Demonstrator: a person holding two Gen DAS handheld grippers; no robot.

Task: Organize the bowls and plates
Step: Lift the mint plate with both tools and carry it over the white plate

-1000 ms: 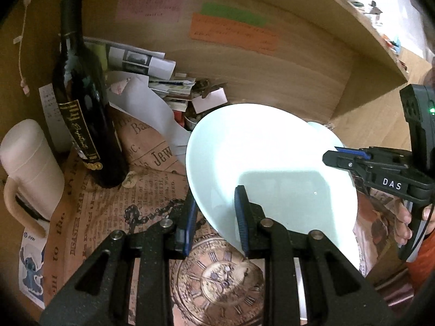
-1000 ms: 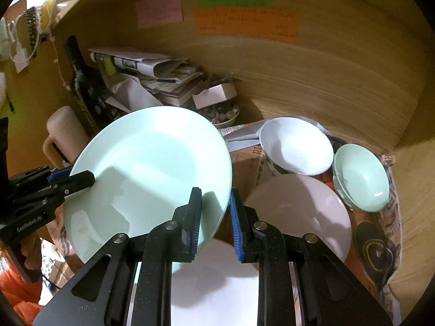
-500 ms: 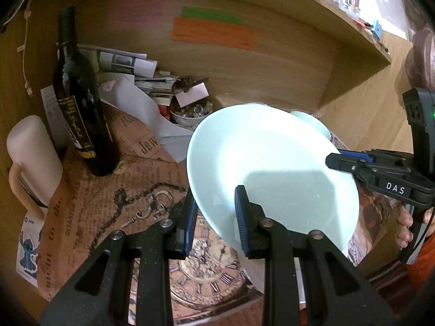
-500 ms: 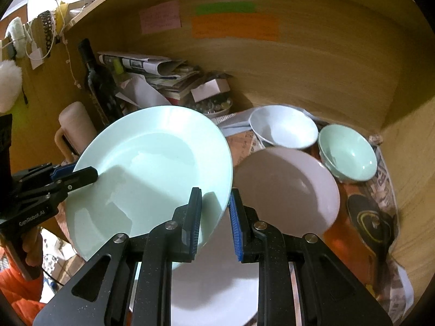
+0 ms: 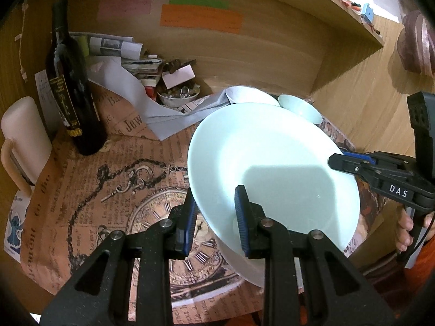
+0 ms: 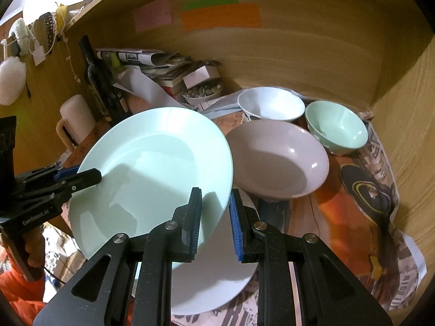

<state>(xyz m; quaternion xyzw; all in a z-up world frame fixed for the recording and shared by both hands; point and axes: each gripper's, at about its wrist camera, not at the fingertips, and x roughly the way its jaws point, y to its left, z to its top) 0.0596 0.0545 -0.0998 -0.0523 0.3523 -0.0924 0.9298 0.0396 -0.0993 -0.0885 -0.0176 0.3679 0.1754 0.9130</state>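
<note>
- Left gripper (image 5: 214,212): my jaws are clamped on the near rim of the mint plate (image 5: 272,174), one pad above the rim and one beneath it.
- Right gripper (image 6: 216,217): my jaws pinch the opposite rim of the same plate, so the plate is carried between my two tools, tilted and clear of the surface.
- Landmark: white plate (image 6: 212,279), lying flat on the printed paper (image 5: 108,190) at the front of the desk. The mint plate hangs directly above it and overlaps most of it.
- Beyond the white plate, just behind it: grey deep plate (image 6: 277,157). Further back, a white bowl (image 6: 272,103) and a green bowl (image 6: 337,125) stand side by side, near the wooden back wall.
- Far to the left of the white plate: a wine bottle (image 5: 72,87) and a cream mug (image 5: 24,138), well apart from the crockery.
- Judged step: lowering the mint plate onto the white plate to start a stack.
- Risk 1: each grip takes only a narrow bite of glazed rim; if my hands drift apart or descend unevenly, the rim could slip from one pair of pads and the plate drop edge-first.
- Risk 2: the far edge of the tilted plate sits close to the grey deep plate; a skewed descent could knock it.
- Risk 3: releasing one side early would slam the plate down.
</note>
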